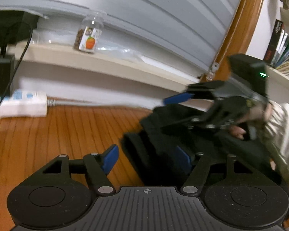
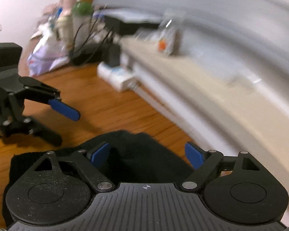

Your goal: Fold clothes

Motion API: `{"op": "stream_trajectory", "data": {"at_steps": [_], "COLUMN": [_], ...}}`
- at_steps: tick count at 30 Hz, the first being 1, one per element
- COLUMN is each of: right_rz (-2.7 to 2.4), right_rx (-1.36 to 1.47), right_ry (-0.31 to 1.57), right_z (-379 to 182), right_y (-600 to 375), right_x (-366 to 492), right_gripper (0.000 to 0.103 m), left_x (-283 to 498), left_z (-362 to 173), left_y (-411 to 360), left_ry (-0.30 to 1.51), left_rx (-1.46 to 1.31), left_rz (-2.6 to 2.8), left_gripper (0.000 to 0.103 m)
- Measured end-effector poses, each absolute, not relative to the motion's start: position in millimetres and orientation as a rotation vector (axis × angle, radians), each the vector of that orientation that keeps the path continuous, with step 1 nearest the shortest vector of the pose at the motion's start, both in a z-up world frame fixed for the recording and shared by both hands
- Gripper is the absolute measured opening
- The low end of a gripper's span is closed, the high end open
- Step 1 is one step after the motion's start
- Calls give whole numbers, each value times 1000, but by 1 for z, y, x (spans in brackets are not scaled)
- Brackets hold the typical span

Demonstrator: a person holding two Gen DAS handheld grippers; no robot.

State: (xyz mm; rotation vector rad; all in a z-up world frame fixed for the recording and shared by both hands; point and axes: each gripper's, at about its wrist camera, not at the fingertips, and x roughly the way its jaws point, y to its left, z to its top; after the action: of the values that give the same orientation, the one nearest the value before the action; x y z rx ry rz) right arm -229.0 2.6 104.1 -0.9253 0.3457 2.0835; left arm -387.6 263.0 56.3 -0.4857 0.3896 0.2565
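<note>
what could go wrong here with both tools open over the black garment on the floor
1. The two tools are close together: the right tool crosses just ahead of the left tool, so they might collide.
2. The black garment lies bunched, and neither open tool grips it; a rushed pinch could catch several layers and spoil the fold.
3. The white power strip and its cables sit on the wood floor near the garment; dragged cloth could snag them.

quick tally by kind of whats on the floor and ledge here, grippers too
grippers: 2 (left, right)
black garment: 1
white power strip: 1
clear jar on the ledge: 1
total: 5
</note>
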Motion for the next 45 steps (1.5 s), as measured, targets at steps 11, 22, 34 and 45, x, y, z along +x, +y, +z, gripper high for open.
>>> {"op": "stream_trajectory", "data": {"at_steps": [11, 22, 34, 45], "right_rz": [2167, 2204, 2268, 2235], "right_rx": [-755, -605, -721, -808], "right_ry": [333, 153, 238, 193], "right_z": [138, 147, 120, 105], "right_y": [-59, -93, -135, -150], "right_x": [-187, -172, -154, -161], "right_gripper": [16, 10, 9, 12], "left_x": [-390, -352, -350, -344], "left_z": [50, 39, 40, 63], "left_y": [228, 225, 214, 235], "left_ry": [338, 424, 431, 371], "left_rx": [-520, -538, -450, -380], "left_rz": [173, 120, 158, 192], "left_gripper": [79, 81, 82, 87]}}
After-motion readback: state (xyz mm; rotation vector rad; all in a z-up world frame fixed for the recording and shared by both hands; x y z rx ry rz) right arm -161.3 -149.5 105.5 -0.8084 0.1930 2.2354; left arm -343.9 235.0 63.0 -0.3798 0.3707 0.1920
